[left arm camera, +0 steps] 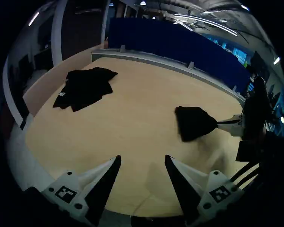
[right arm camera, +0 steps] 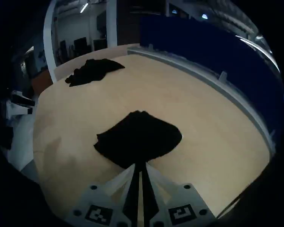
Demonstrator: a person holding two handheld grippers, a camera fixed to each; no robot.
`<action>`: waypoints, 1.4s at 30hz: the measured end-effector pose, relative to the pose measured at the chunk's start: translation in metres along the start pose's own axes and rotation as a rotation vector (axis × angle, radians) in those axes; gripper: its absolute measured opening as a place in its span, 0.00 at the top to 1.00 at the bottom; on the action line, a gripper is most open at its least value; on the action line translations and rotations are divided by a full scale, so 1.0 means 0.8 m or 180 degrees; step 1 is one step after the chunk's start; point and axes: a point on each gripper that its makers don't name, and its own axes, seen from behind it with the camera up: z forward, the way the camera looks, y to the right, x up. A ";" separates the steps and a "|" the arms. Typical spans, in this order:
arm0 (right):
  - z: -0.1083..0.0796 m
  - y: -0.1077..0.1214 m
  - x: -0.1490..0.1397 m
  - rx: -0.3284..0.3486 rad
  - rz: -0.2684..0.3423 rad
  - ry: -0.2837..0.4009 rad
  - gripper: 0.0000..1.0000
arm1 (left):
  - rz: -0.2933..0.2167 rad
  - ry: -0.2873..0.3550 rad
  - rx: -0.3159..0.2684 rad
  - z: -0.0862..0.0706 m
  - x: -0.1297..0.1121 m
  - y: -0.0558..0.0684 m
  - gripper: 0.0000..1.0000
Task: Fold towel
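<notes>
Towel (right arm camera: pixel 140 138), black and bunched, is sitting mid-way across the table (right arm camera: pixel 217 125), straight ahead of our right gripper (right arm camera: pixel 141 168), which is clamping its near edge; our left gripper (left arm camera: pixel 142 166), fingers apart, is hovering farther off, the towel lying to its right.

The camera on the left gripper (left arm camera: pixel 142 158) sits just behind its two spread fingers, low at the near edge of the table (left arm camera: pixel 142 102). It faces across the wood toward the blue partition (left arm camera: pixel 172 41) on the far side. The camera on the right gripper (right arm camera: pixel 140 165) rides much nearer the surface, right over the towel (right arm camera: pixel 140 140) pinched at its closed tips, and looks along the table. Both views take in the tabletop, the towel, the partition and the dark cloth pile (left arm camera: pixel 85 87) far off. The left gripper view also catches the right gripper from the side.
</notes>
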 end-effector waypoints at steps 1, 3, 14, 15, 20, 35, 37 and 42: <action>-0.005 0.002 0.010 -0.0005 -0.0018 0.0037 0.96 | 0.0007 0.0013 -0.0008 0.000 0.003 0.001 0.15; -0.015 0.007 0.030 -0.0016 -0.0056 0.0116 0.96 | 0.0023 0.0040 -0.0027 0.000 0.009 0.005 0.15; -0.079 0.043 0.115 -0.0114 -0.0152 0.0423 0.96 | 0.0096 0.0178 -0.0140 0.000 0.038 0.026 0.15; -0.085 0.047 0.119 -0.0128 -0.0151 0.0442 0.96 | 0.0102 0.0188 -0.0149 -0.001 0.040 0.028 0.15; -0.106 0.063 0.124 -0.0194 -0.0165 0.0456 0.96 | 0.0121 0.0212 -0.0187 -0.003 0.047 0.034 0.15; -0.153 0.128 0.105 -0.0420 -0.0082 0.0443 0.96 | 0.0155 0.0231 -0.0229 -0.009 0.052 0.045 0.15; -0.161 0.141 0.101 -0.0457 -0.0069 0.0434 0.96 | 0.0163 0.0230 -0.0228 -0.009 0.052 0.046 0.15; -0.184 0.181 0.086 -0.0565 -0.0020 0.0391 0.96 | 0.0170 0.0229 -0.0221 -0.010 0.053 0.048 0.15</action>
